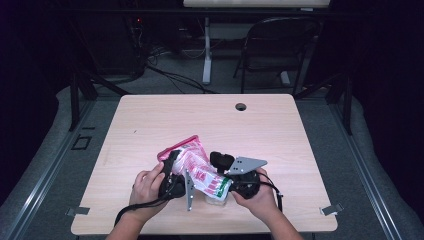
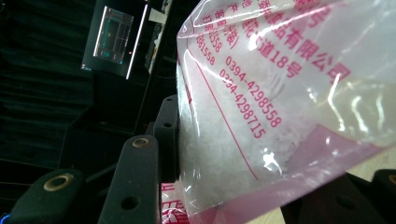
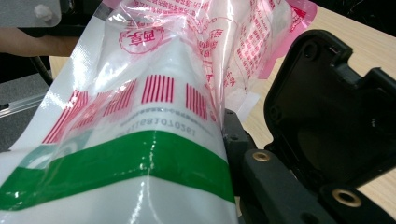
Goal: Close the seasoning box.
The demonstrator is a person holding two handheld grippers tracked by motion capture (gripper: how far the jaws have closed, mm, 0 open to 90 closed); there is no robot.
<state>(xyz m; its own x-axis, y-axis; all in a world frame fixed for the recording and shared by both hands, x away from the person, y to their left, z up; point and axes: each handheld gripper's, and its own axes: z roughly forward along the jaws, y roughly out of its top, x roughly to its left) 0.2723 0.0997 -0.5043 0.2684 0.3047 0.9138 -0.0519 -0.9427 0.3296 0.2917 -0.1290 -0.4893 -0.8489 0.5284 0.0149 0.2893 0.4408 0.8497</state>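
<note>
Near the table's front edge, both grippers clamp one crinkly plastic bag: right gripper on its green-banded end, left gripper mid-body. Glossy, translucent, red-printed, it slants up-left toward its pink top.

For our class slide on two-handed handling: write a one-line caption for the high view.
Two hand-held grippers, left gripper and right gripper, grip a pink-printed plastic bag over a wooden table.

Table — one. On it: plastic bag — one; grippers — two, left gripper and right gripper. Behind it: folding chair — one.
</note>
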